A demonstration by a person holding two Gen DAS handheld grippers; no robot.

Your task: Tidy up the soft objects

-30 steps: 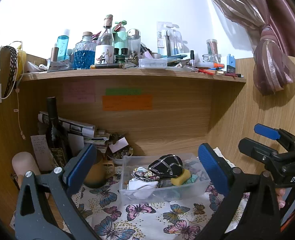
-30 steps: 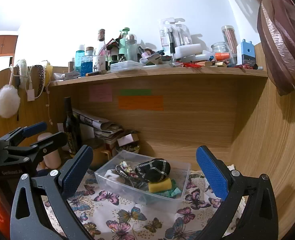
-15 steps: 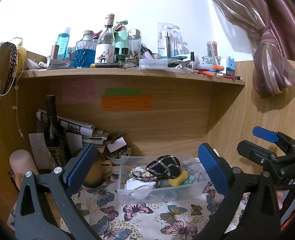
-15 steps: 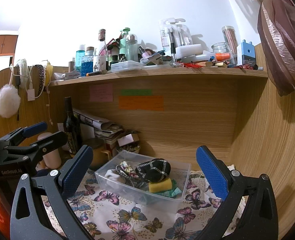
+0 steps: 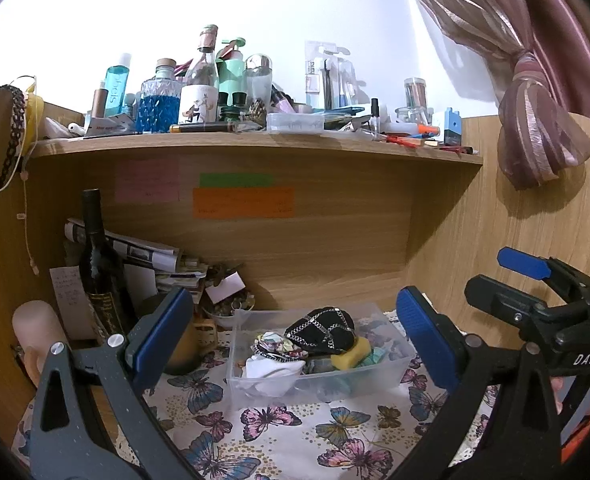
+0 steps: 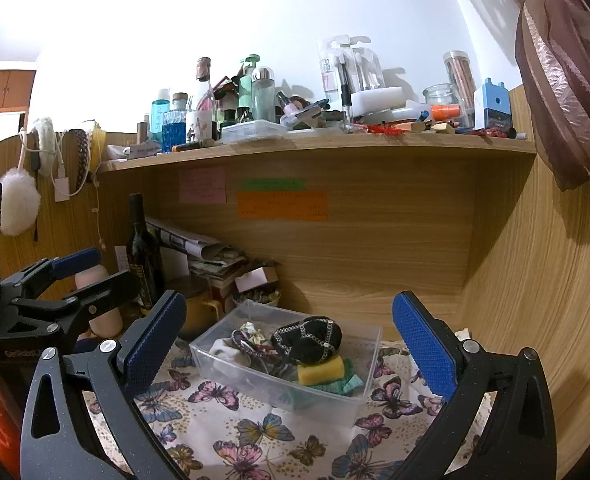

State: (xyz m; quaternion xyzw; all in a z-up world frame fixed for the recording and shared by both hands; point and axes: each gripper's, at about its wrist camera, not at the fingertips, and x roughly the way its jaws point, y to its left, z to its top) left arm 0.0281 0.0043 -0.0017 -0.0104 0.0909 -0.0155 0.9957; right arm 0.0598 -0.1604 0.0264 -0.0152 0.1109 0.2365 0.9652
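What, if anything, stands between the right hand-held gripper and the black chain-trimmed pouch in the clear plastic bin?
Nothing visible does. The right hand-held gripper is open and empty, and the black chain-trimmed pouch lies on top of the pile in the clear plastic bin, uncovered.

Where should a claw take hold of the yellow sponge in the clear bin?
Probably from above, at the yellow sponge's exposed end nearest the bin's front wall, pinching its long flat sides; the black chained pouch overlaps its back edge.
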